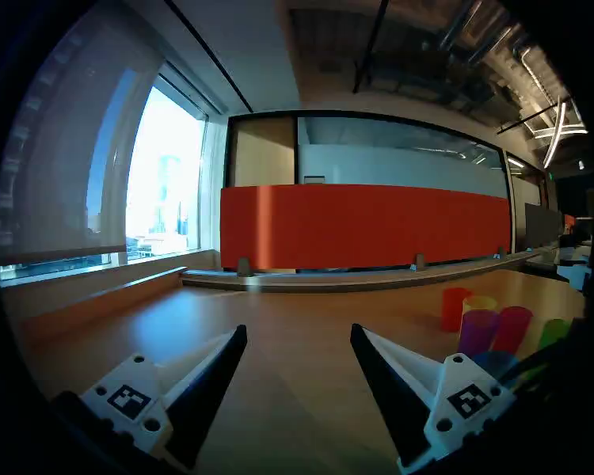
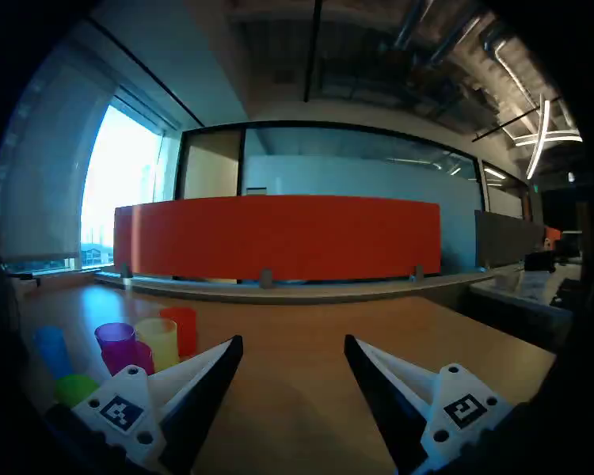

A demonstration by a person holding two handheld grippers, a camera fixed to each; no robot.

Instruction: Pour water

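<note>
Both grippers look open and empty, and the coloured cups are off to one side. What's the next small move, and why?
Probably swing the right gripper left until its open fingers frame the red cup. It holds nothing, and the cups stand left of its line on the wooden table. The left gripper is open and empty too.

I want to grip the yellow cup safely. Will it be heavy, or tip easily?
The yellow cup looks like thin, translucent plastic, so probably light and squeezable. It stands close to the red cup and purple cup, so a push would likely knock them. Its contents are not visible.
</note>
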